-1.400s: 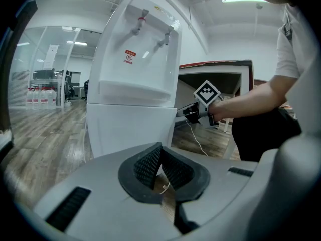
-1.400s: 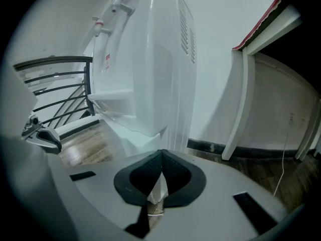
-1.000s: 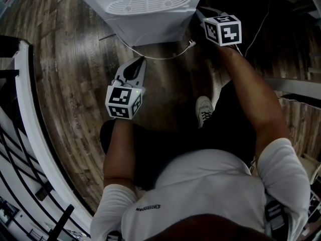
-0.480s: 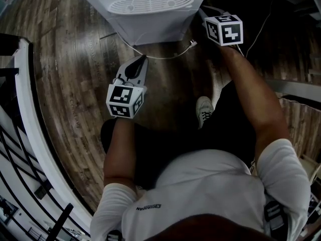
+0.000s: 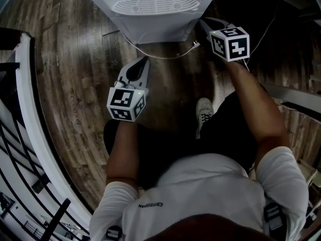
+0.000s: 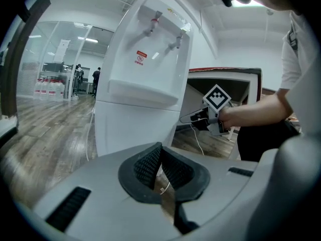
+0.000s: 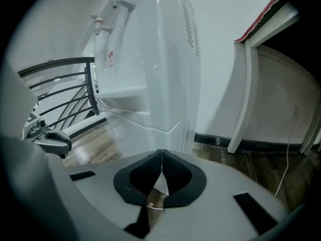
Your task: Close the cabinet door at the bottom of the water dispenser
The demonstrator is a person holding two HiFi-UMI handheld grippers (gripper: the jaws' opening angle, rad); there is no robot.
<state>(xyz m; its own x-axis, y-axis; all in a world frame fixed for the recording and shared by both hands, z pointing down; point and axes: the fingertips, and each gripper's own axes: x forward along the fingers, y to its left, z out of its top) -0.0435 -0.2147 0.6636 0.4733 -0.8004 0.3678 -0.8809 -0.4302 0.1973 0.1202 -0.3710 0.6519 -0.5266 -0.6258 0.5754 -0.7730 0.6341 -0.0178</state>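
Observation:
The white water dispenser point(image 5: 155, 6) stands at the top of the head view, and the left gripper view shows its front with two taps point(image 6: 145, 59). Its lower front panel, the cabinet door point(image 6: 133, 129), looks flush with the body there. My right gripper point(image 5: 204, 24) is shut and empty, its tip close beside the dispenser's right side; its own view shows that white side wall point(image 7: 165, 74) just ahead of the shut jaws point(image 7: 161, 152). My left gripper point(image 5: 142, 60) hangs over the floor in front of the dispenser, shut with nothing in it point(image 6: 160, 147).
A white cable point(image 5: 160, 57) with a plug lies on the wooden floor at the dispenser's foot. A black-and-white railing point(image 5: 30, 114) runs along the left. The person's shoe point(image 5: 203, 112) is below the right gripper. A white table frame point(image 7: 246, 94) stands to the dispenser's right.
My right gripper has shifted a little down and right in the head view, still beside the dispenser's corner. The left gripper has stayed in place.

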